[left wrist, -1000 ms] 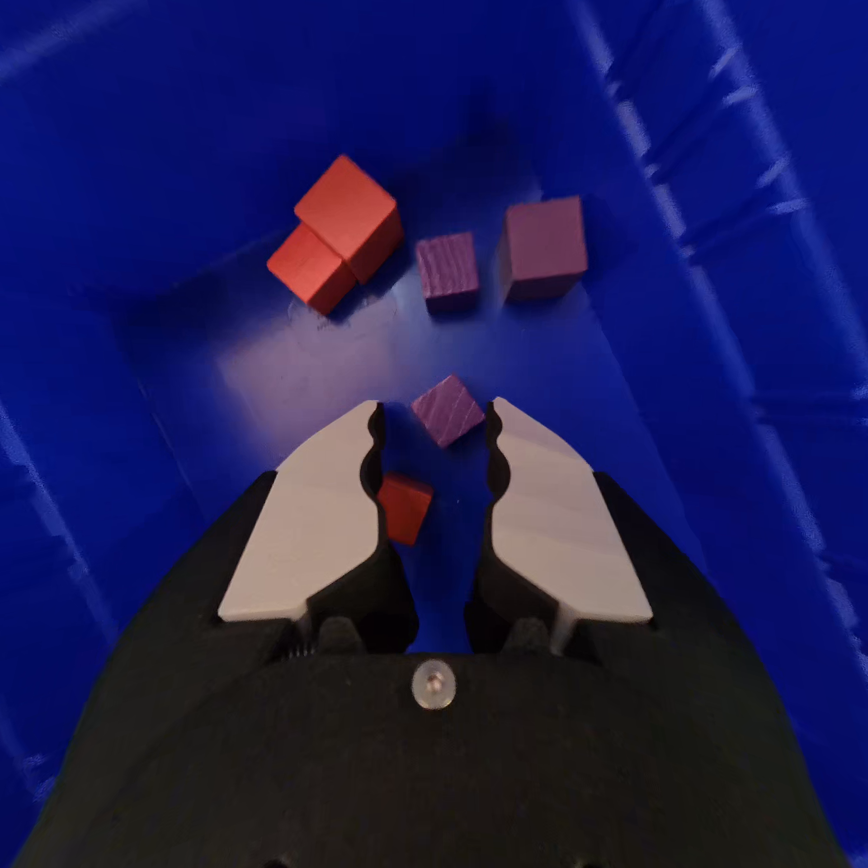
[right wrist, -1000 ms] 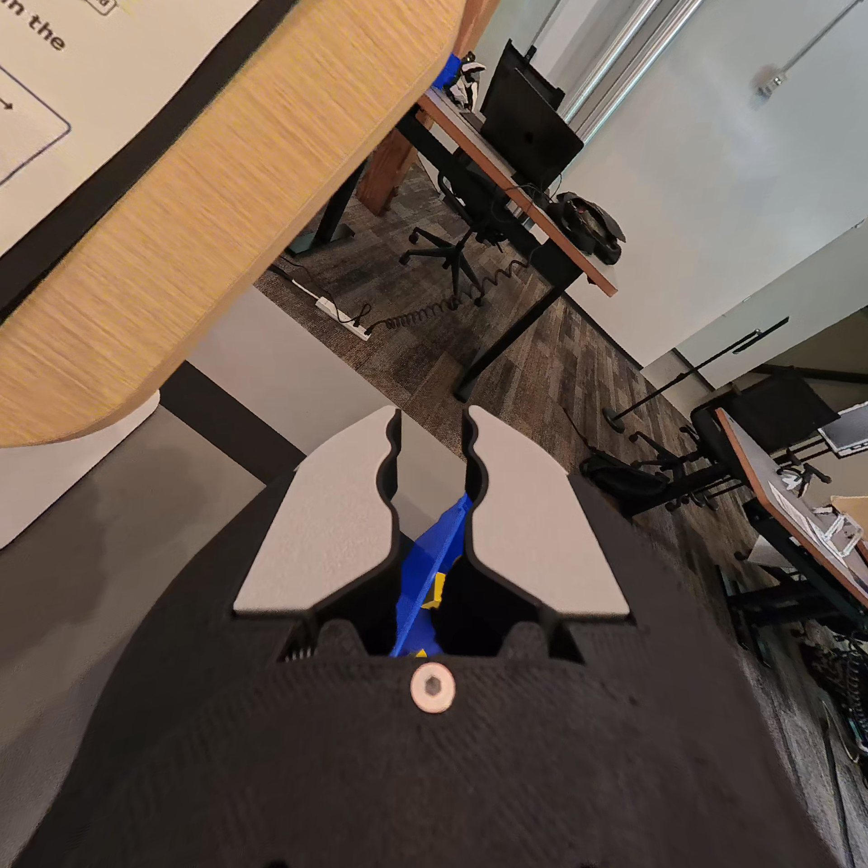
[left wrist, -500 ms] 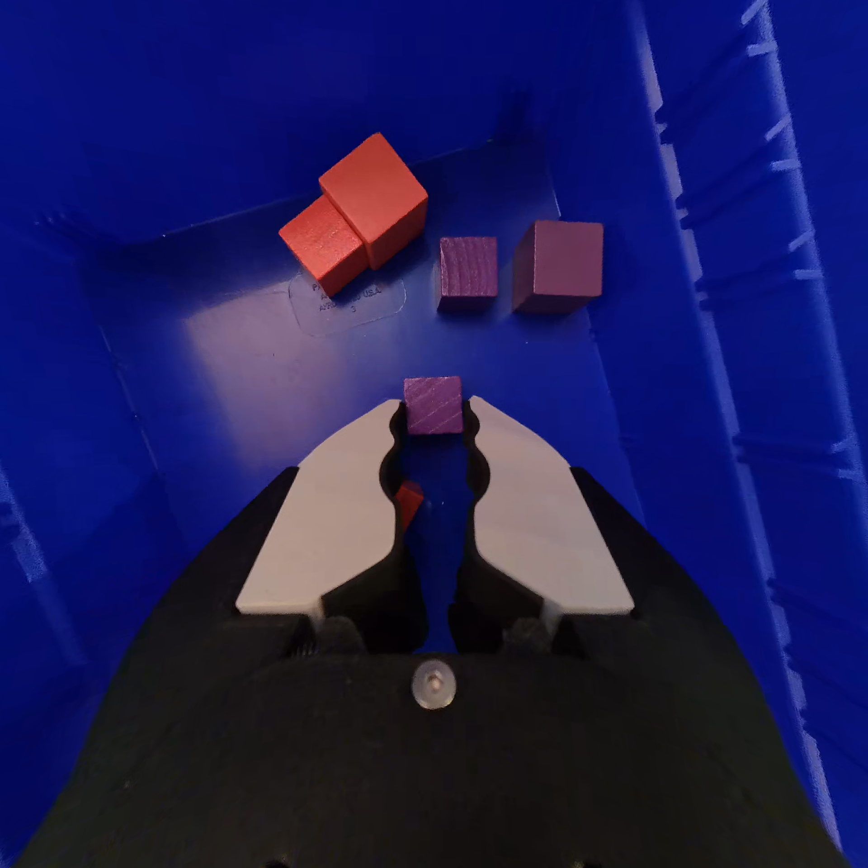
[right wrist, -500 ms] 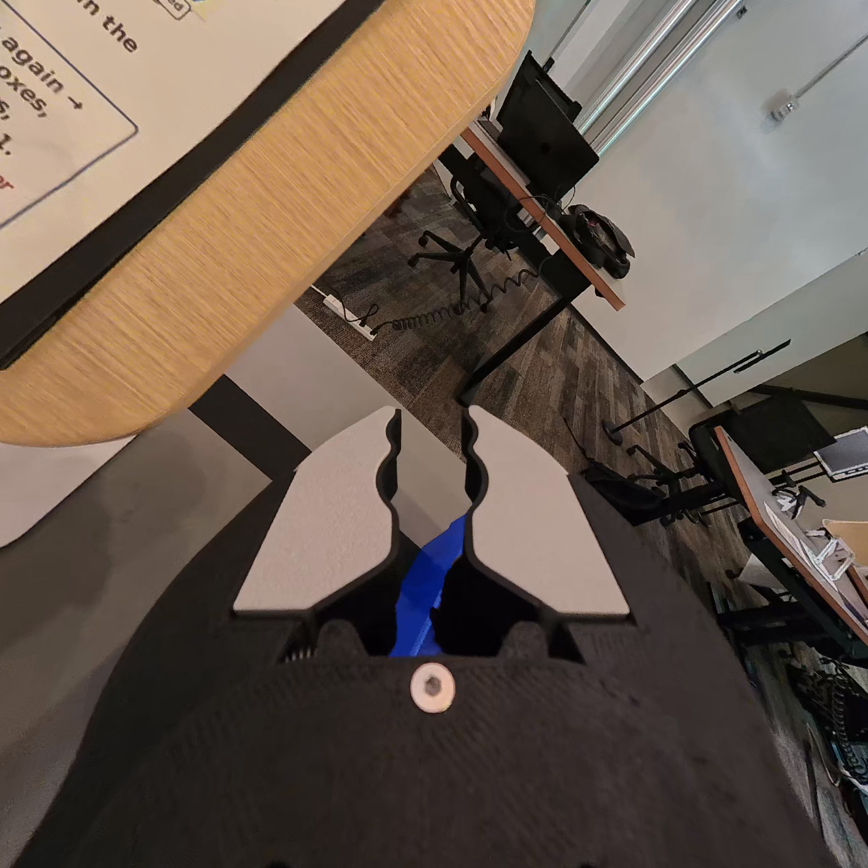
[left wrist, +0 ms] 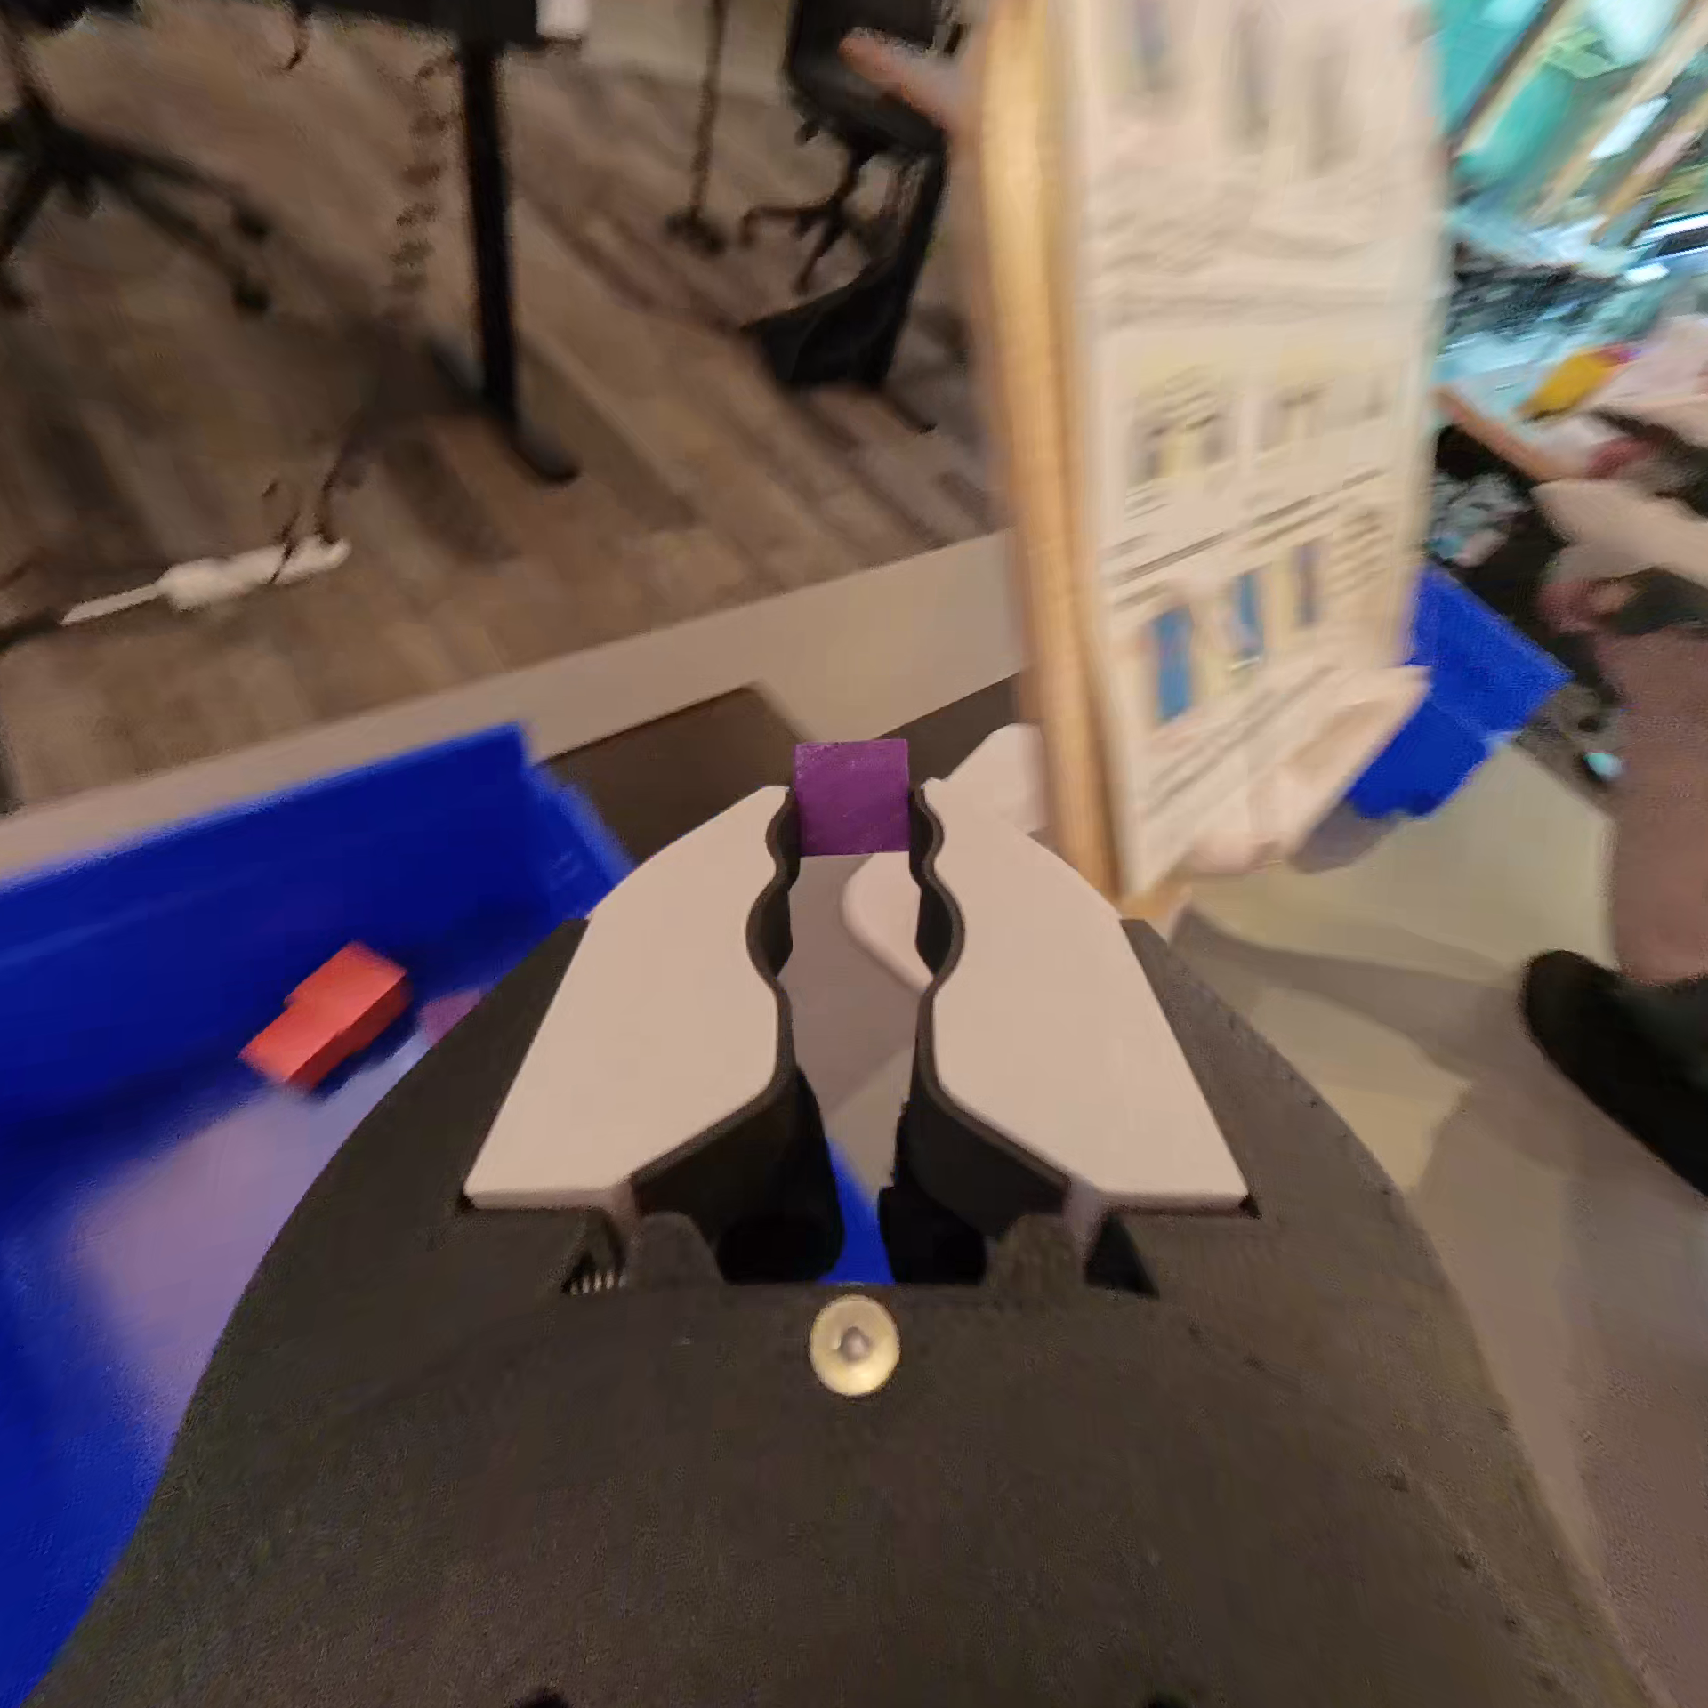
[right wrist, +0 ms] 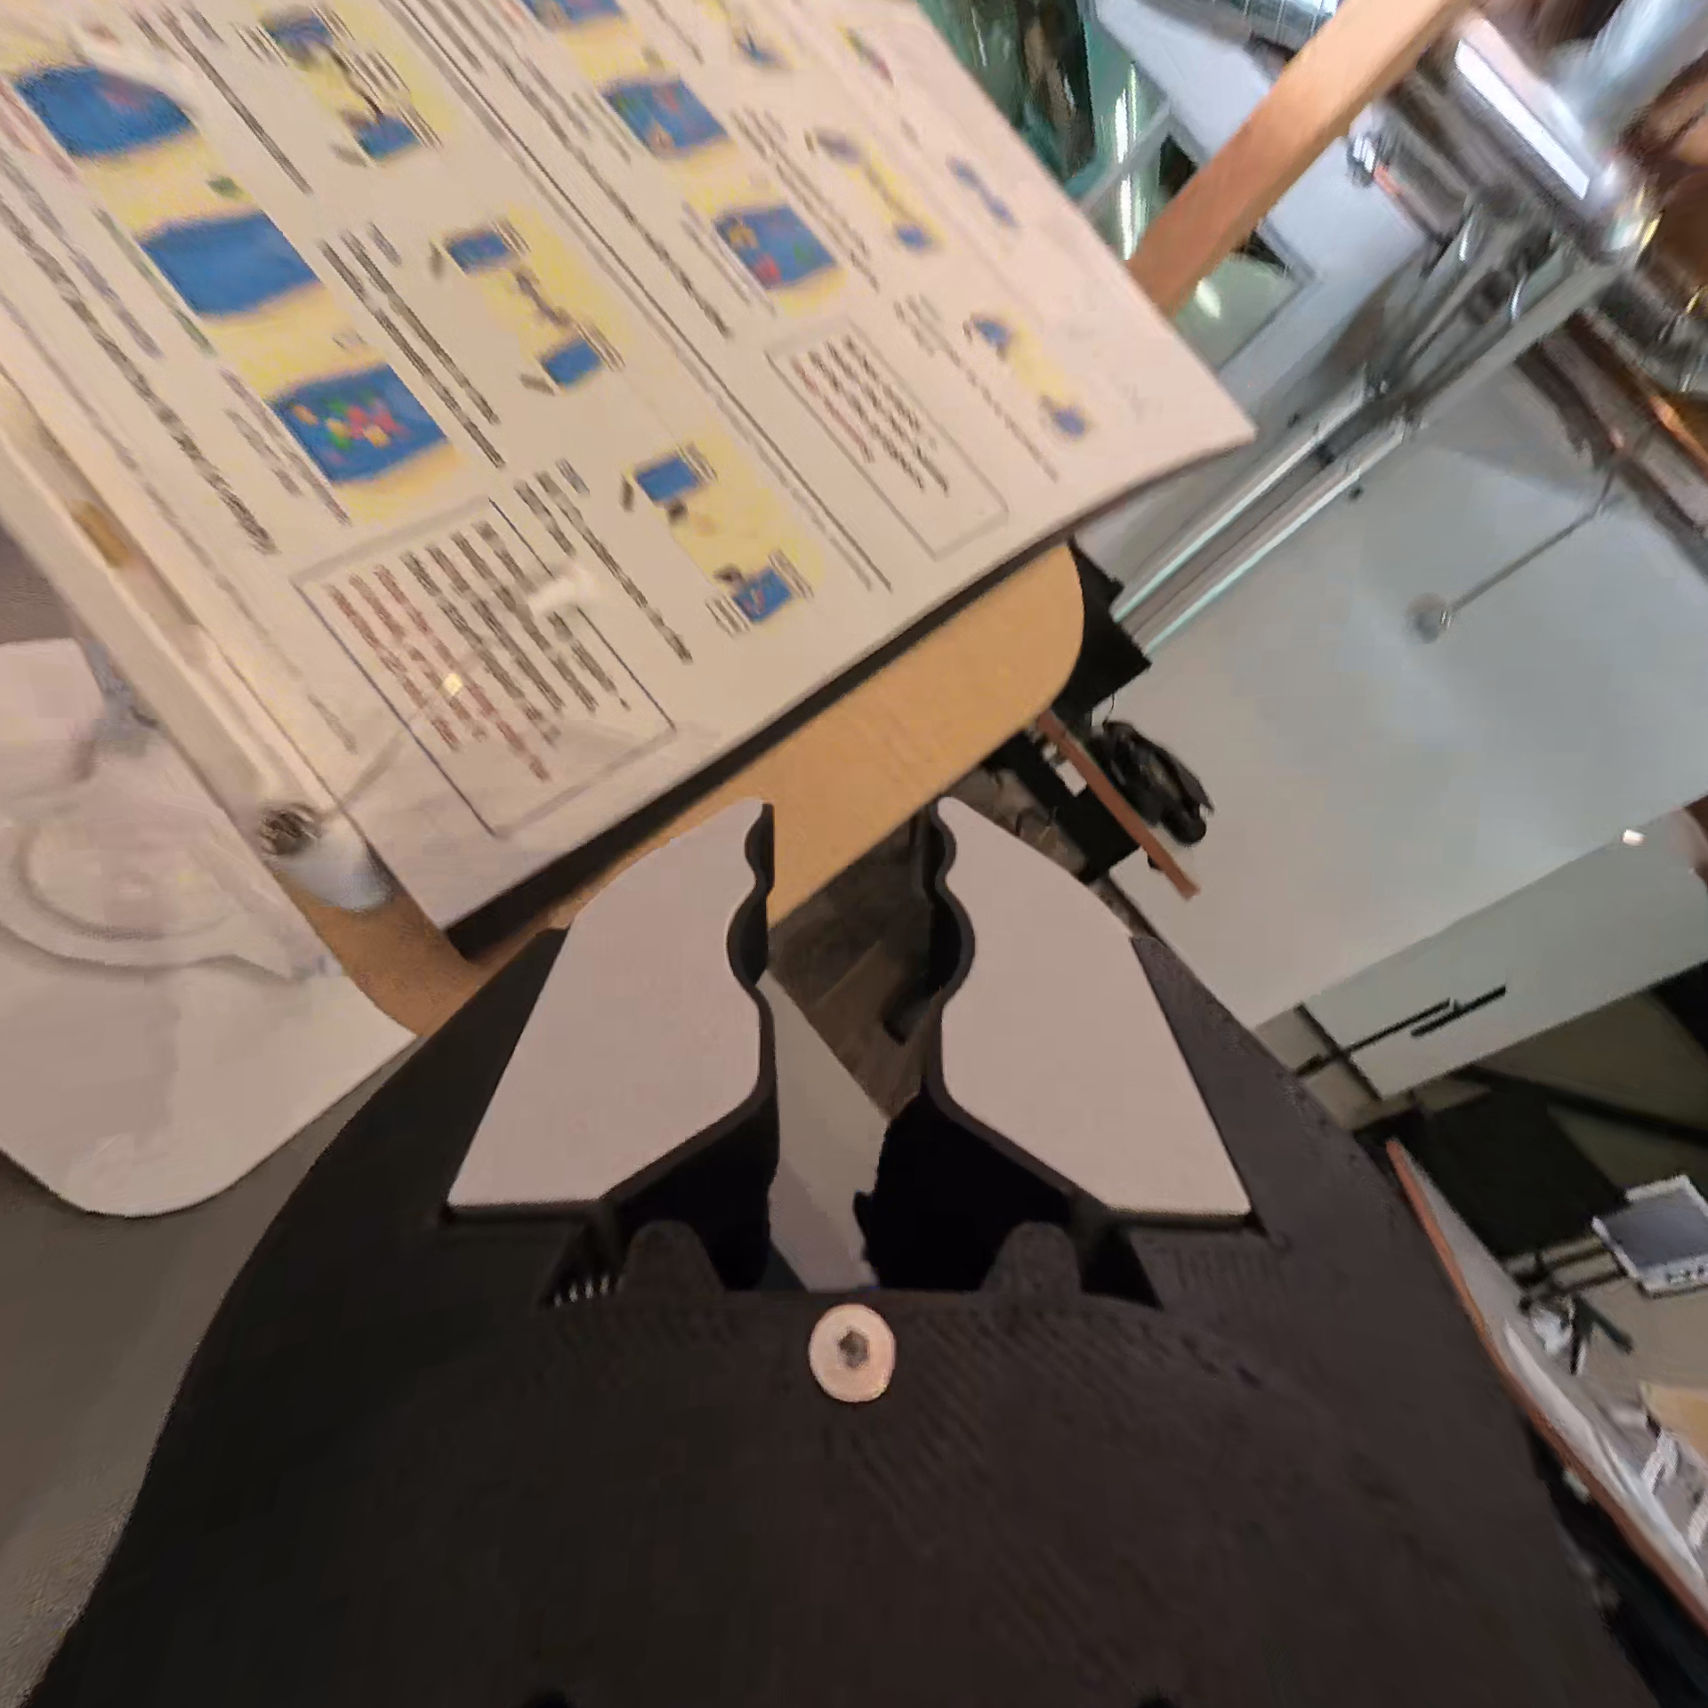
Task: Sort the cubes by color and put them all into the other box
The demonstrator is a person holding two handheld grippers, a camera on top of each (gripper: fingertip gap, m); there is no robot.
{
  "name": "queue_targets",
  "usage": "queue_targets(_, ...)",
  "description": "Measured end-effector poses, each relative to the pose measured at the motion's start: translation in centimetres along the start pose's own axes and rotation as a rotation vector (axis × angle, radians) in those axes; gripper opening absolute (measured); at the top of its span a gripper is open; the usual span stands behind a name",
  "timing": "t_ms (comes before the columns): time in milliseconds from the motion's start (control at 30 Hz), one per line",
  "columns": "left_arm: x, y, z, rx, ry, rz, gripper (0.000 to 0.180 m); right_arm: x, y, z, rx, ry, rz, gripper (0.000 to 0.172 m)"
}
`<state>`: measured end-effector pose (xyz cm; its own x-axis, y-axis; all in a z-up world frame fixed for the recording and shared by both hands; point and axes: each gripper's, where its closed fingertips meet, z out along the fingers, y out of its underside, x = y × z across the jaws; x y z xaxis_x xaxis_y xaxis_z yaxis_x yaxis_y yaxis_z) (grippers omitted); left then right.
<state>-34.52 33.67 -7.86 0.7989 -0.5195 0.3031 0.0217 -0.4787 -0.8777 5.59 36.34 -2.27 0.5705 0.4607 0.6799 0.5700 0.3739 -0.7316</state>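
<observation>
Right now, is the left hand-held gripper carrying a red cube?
No, the left hand-held gripper is clamped on a purple cube at its fingertips; the red cubes lie in the blue box.

Printed sheet (right wrist: 573,351) on wooden board (right wrist: 933,730) — office chairs (left wrist: 832,185), desk leg (left wrist: 494,240)

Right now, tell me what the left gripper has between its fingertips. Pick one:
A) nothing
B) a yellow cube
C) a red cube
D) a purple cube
D. In the left wrist view the left gripper has both fingertips pressed on the sides of a purple cube, lifted clear of the blue box where a red cube lies.
</observation>
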Motion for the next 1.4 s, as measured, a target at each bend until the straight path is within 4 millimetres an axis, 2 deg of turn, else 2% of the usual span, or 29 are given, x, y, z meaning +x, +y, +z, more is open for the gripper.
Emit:
queue_targets(133,9.5,-3.6,0.2,0.112,0.247,0.089,0.023,-2.5,-5.2,-1.4,0.172,-0.023,-0.069,0.032)
queue_targets(200,14.5,-4.1,1.1,0.136,0.402,0.114,0.023,-4.3,-7.3,-1.8,0.24,-0.046,-0.1,0.033)
queue_targets(300,21.0,-3.8,2.9,0.149,0.62,0.112,0.023,-7.7,-9.1,-2.0,0.289,-0.101,-0.173,0.038)
queue_targets(400,25.7,-2.8,4.5,0.143,0.786,0.086,0.022,-10.0,-9.6,-1.8,0.307,-0.113,-0.248,0.041)
queue_targets(500,28.5,-1.5,5.9,0.116,0.875,0.048,0.023,-11.0,-10.5,-2.0,0.353,-0.109,-0.243,0.041)
queue_targets(700,30.4,0.2,7.8,0.074,0.945,-0.023,0.023,-11.8,-11.9,-2.7,0.423,-0.092,-0.224,0.04)
queue_targets(967,31.6,1.0,7.9,0.044,0.997,-0.031,0.022,-12.5,-12.2,-2.7,0.432,-0.068,-0.236,0.028)
queue_targets(1167,31.6,1.0,7.8,0.037,1.034,-0.079,0.022,-12.5,-12.2,-2.7,0.428,-0.061,-0.23,0.023)
queue_targets(1233,31.3,0.4,7.6,0.072,1.032,-0.097,0.023,-12.3,-12.3,-2.7,0.426,-0.061,-0.22,0.023)
queue_targets(1333,30.2,-0.7,7.1,0.136,1.007,-0.101,0.032,-11.3,-12.0,-2.7,0.406,-0.043,-0.212,0.023)
queue_targets(1400,30.0,-0.7,6.8,0.12,0.978,-0.062,0.023,-10.2,-11.3,-2.5,0.37,-0.044,-0.233,0.023)
